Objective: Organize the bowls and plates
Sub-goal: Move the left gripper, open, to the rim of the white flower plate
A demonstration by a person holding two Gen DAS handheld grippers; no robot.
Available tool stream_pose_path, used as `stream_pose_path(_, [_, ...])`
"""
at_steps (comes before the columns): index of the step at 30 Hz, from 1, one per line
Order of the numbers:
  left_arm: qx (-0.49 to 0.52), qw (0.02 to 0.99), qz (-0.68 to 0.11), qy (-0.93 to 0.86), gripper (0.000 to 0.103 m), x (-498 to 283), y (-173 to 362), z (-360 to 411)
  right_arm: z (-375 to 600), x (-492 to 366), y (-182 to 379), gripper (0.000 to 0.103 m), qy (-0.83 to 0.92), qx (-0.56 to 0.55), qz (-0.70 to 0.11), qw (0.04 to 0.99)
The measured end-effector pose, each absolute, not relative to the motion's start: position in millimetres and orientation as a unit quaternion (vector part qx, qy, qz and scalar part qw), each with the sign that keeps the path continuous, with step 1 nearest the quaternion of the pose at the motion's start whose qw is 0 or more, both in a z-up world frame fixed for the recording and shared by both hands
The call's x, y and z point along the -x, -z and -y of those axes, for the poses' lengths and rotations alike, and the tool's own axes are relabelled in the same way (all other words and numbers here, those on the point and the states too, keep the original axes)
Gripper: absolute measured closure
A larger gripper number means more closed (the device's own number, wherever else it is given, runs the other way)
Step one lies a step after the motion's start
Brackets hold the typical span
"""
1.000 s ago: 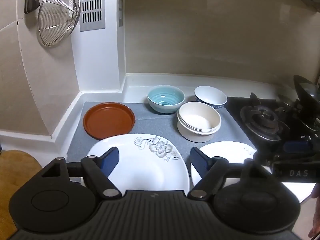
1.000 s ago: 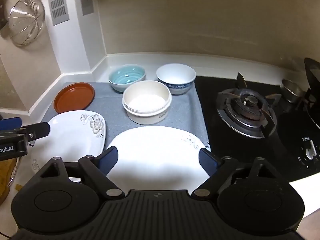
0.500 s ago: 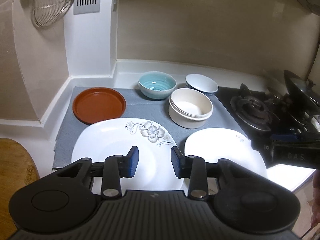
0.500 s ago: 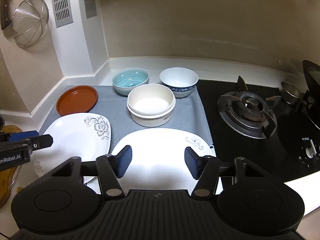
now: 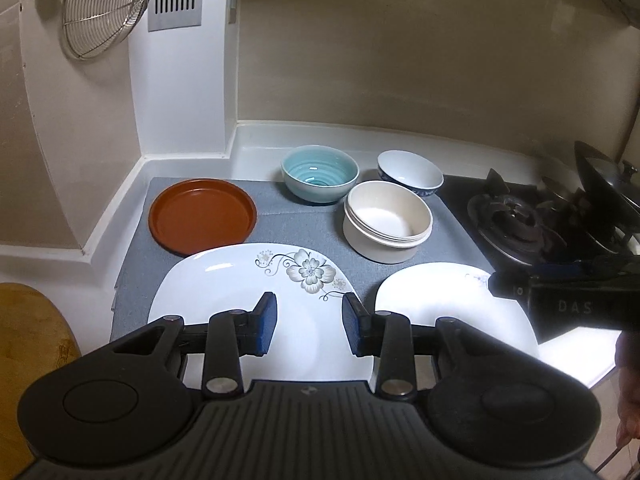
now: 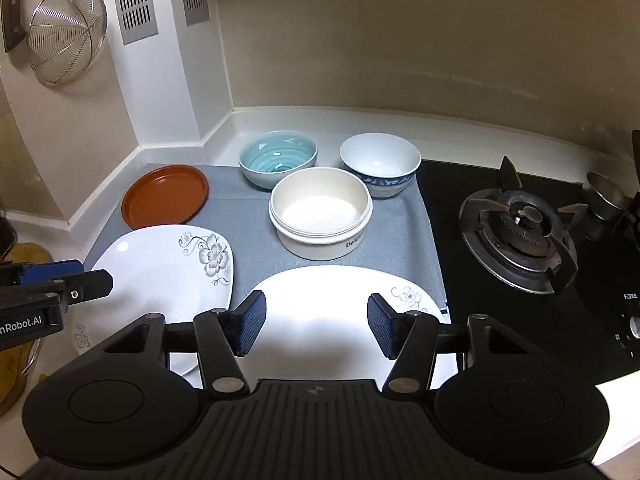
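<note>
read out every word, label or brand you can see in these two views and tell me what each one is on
"Delici", cut off by the curve, on the side of the cream round stacked bowl.
"nRobot.AI", its start cut off, on the left gripper body seen from the right wrist.
"DAS", on the right gripper body seen from the left wrist.
"FOTILE", small and only roughly legible, on the black glass stove top above a knob.
Marks beside that knob are too small to read.

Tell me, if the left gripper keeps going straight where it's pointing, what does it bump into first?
Probably the flowered white plate. The left gripper is open, hovering over that plate and pointing forward and down at it. Depth is hard to judge, so it might skim past toward the cream bowl.
</note>
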State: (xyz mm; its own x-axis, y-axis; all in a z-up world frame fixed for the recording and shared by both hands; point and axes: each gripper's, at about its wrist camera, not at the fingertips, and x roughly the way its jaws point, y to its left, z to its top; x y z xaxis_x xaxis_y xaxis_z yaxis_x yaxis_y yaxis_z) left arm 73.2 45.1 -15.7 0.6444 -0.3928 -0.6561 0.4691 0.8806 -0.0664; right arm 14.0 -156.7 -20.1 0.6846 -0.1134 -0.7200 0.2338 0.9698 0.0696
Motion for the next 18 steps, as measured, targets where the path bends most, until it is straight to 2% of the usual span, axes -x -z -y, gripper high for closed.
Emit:
stream_pose_path(7, [-0.067, 0.907, -0.34, 0.24, 0.062, -73, 15, -50, 155, -11, 22, 0.044, 0.118, -0.096, -0.375, 0.914])
stream_pose_path(10, [-0.07, 0.907, -0.341, 0.238, 0.058, -73, 16, -52, 154, -8, 22, 0.044, 0.123, -0.103, -0.375, 0.913])
stream_pose_path(12, [-0.073, 0.905, -0.343, 0.239, 0.049, -72, 18, -54, 152, -6, 22, 0.044, 0.127, -0.108, -0.375, 0.912])
stream_pose_path(18, [-0.074, 0.904, -0.347, 0.237, 0.048, -73, 20, -64, 144, -2, 26, 0.043, 0.122, -0.128, -0.38, 0.908])
